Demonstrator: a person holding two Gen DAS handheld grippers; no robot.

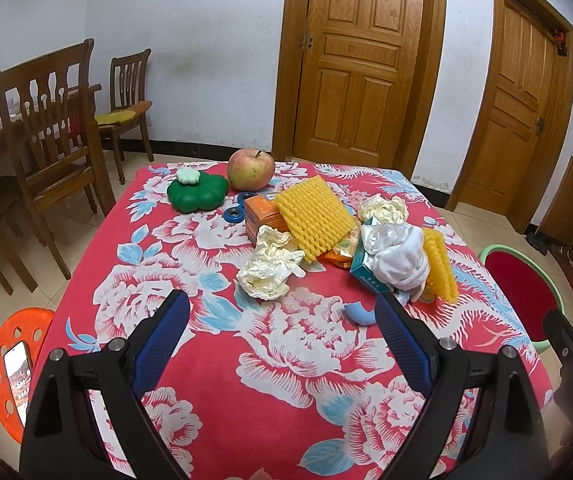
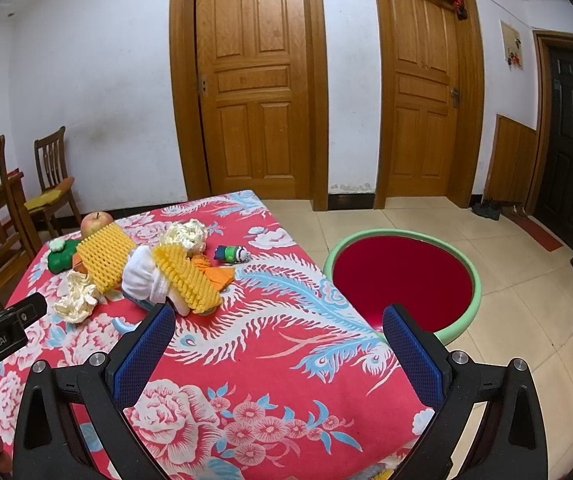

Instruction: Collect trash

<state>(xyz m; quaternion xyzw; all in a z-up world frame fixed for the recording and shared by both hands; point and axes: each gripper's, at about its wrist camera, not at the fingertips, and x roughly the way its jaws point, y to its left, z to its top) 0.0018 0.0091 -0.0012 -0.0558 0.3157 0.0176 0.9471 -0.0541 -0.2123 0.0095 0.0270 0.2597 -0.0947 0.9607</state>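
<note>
Hovering wide open and empty: left gripper (image 1: 282, 320) facing crumpled paper (image 1: 264, 274) on the tablecloth (image 1: 286, 380), right gripper (image 2: 278, 332) beside the basin (image 2: 468, 300).

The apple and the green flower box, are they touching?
Apart. The left wrist view shows red tablecloth between the apple and green flower box.

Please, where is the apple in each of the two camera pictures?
Left wrist view: the apple sits at the table's far edge, upper centre, right of the green lid.
Right wrist view: apple at far left, behind the yellow foam net.
Shared landmark: the basin.
</note>
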